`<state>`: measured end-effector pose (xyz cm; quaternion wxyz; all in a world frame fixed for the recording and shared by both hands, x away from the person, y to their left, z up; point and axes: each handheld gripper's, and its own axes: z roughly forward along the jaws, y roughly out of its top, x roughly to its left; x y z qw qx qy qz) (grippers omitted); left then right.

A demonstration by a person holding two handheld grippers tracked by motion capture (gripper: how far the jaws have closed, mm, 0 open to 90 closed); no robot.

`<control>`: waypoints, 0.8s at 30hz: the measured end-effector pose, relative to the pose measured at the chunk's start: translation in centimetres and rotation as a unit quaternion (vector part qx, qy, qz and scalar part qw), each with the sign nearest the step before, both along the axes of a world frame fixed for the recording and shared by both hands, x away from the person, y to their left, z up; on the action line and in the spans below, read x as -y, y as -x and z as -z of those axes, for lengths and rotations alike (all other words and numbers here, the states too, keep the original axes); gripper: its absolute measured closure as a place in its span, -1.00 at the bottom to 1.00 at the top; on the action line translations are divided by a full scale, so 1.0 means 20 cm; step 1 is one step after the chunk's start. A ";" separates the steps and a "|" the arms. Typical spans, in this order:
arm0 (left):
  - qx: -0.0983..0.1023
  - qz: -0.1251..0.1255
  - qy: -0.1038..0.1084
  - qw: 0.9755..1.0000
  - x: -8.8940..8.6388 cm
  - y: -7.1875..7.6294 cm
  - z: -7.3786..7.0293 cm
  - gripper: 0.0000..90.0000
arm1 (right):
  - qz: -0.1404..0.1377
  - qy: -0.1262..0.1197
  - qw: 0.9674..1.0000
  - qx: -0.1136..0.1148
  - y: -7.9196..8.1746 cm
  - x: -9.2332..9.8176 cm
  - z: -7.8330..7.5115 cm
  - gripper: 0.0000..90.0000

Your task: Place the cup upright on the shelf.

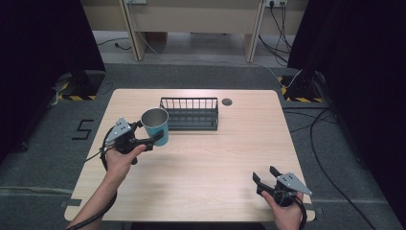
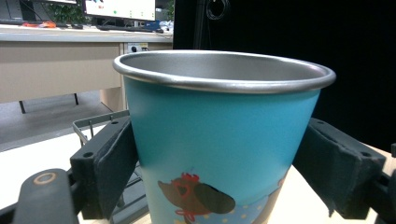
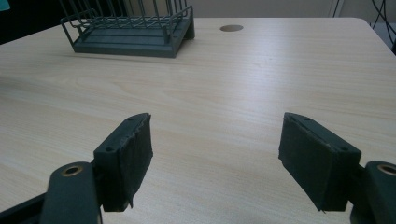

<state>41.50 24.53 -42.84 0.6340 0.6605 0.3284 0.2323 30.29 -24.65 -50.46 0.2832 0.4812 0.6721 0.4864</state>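
Teal cup (image 1: 156, 126) (cartoon print, no legible writing) in left claw (image 1: 152, 139)

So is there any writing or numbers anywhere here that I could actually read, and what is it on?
"5": a black mark on the grey floor, left of the table.
The blue cup held in the left tongs carries a cartoon picture but no words that can be seen.
The monitor behind the desk shows something too small and blurred to read.

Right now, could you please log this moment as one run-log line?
left gripper: shut on cup, beside rack | right gripper: open, empty, near table edge
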 end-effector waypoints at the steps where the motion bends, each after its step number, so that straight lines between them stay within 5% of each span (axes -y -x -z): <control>1: 0.000 0.000 0.000 1.000 0.00 0.00 0.00 -0.66 | 0.000 0.000 1.000 0.000 0.00 0.00 0.00 -0.41; 24: 0.004 -0.010 -0.001 1.000 0.03 -0.13 -0.07 -0.66 | 0.003 -0.004 1.000 -0.001 0.01 0.00 0.00 -0.41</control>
